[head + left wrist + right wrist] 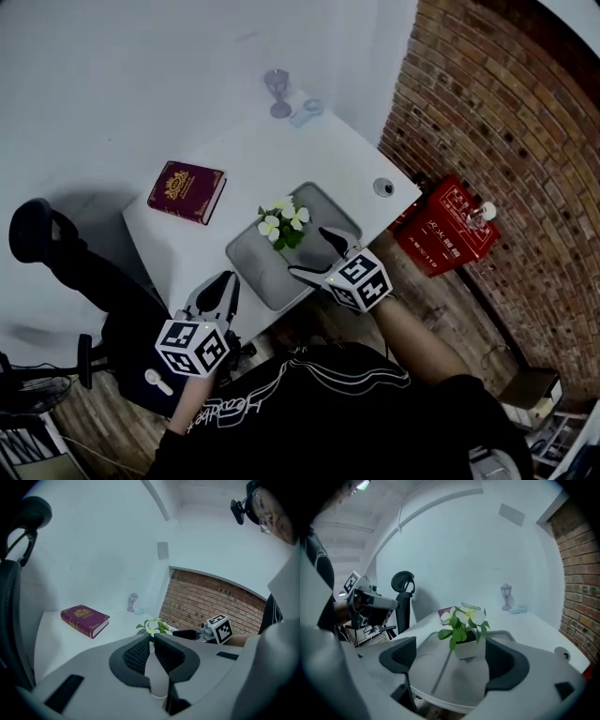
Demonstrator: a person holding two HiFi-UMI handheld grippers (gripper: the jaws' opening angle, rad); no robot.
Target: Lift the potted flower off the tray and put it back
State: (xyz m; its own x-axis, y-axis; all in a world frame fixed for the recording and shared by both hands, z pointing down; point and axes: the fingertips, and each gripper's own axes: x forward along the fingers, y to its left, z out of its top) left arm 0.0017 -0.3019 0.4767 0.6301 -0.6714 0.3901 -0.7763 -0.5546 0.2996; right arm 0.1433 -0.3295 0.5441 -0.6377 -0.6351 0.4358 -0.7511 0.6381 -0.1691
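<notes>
The potted flower point(284, 225), white blooms and green leaves in a small white pot point(466, 648), stands on the grey tray point(267, 272) at the white table's near edge. My right gripper point(309, 251) is open at the tray's near right side. Its two pads point(505, 660) sit wide on either side of the pot, apart from it. My left gripper point(223, 284) hangs off the table's front left corner, shut with nothing between its pads point(138, 654). From there the flower point(152, 626) and the right gripper's marker cube point(219, 627) show beyond it.
A dark red book point(187, 191) lies on the table's left part. A small lamp figurine point(277, 94) and a pale dish point(310, 108) stand at the far corner. A black office chair point(56, 248) is left of the table, a red box point(448, 225) by the brick wall point(506, 112).
</notes>
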